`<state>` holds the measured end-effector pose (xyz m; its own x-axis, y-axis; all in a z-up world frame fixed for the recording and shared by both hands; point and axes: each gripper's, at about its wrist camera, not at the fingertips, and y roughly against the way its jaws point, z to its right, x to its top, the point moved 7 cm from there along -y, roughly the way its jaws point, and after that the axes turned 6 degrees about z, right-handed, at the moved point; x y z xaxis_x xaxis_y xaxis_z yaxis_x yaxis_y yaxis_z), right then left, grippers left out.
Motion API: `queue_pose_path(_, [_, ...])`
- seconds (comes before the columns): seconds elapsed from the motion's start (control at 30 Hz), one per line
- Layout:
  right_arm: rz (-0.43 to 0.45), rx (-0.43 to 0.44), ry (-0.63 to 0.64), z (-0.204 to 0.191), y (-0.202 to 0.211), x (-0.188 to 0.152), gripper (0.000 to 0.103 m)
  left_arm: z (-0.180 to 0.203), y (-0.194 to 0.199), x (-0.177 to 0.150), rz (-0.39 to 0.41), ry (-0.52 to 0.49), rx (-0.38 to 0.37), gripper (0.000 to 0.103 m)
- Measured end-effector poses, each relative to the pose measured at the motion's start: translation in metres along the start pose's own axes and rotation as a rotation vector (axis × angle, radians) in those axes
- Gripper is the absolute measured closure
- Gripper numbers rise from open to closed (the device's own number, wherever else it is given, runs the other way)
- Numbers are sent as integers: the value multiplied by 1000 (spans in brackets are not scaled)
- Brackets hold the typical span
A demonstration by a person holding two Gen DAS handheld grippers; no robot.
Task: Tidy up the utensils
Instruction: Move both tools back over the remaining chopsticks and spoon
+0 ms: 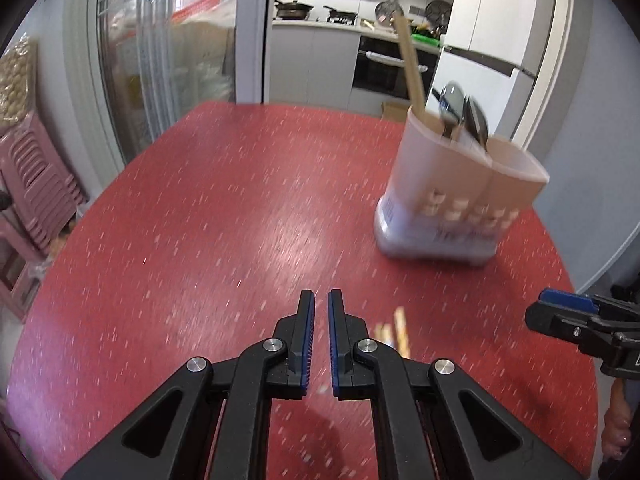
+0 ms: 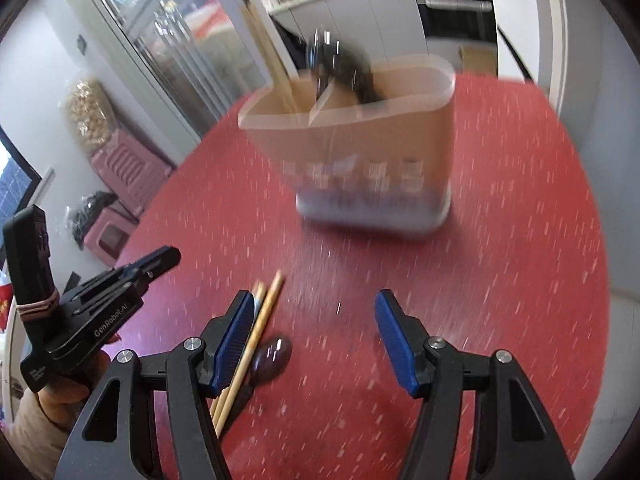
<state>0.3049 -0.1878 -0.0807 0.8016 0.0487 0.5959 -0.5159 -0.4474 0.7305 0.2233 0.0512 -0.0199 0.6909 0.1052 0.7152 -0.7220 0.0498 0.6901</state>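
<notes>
The utensil holder (image 2: pixel 360 148) stands upright on the red table (image 1: pixel 200 208), well ahead of both claws, with a pair of chopsticks and some dark spoons or ladles already standing in its compartments; the blur makes it hard to say exactly which utensil sits in which section. Two loose chopsticks (image 2: pixel 256 328) lie flat on the table near the person, and a dark spoon (image 2: pixel 272 356) rests just beside them, its bowl close to their middle. The right claw (image 2: pixel 316 344) hangs over this spot with its jaws spread wide and nothing between the pads; the chopsticks lie just beside its left finger, not inside the gap. The left claw (image 1: pixel 321 336) has its jaws nearly together and holds nothing, pointing down at bare table with the chopstick ends just to its right. The step in hand looks like the reach for the next loose utensil. The next move likely calls for shifting the right claw sideways so the chopsticks or the spoon sit squarely between its pads, lowering to the table, and closing firmly before lifting toward the holder.
</notes>
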Motion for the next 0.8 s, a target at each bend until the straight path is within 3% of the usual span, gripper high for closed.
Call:
queue_pose_path(0.27, [-170, -4, -72, -18, -23, -53, 37, -20, 1, -43, -70, 39, -4, 69])
queue_pose_path(0.5, [-234, -37, -93, -33, -40, -67, 37, -38, 4, -55, -90, 92, -14, 69])
queue_pose_path(0.7, [-247, -51, -89, -49, -49, -63, 49, -58, 9, -63, -91, 128, 3, 68])
queue_pose_path(0.8, [-262, -61, -73, -57, -54, -64, 60, -68, 11, -64, -87, 146, 13, 68])
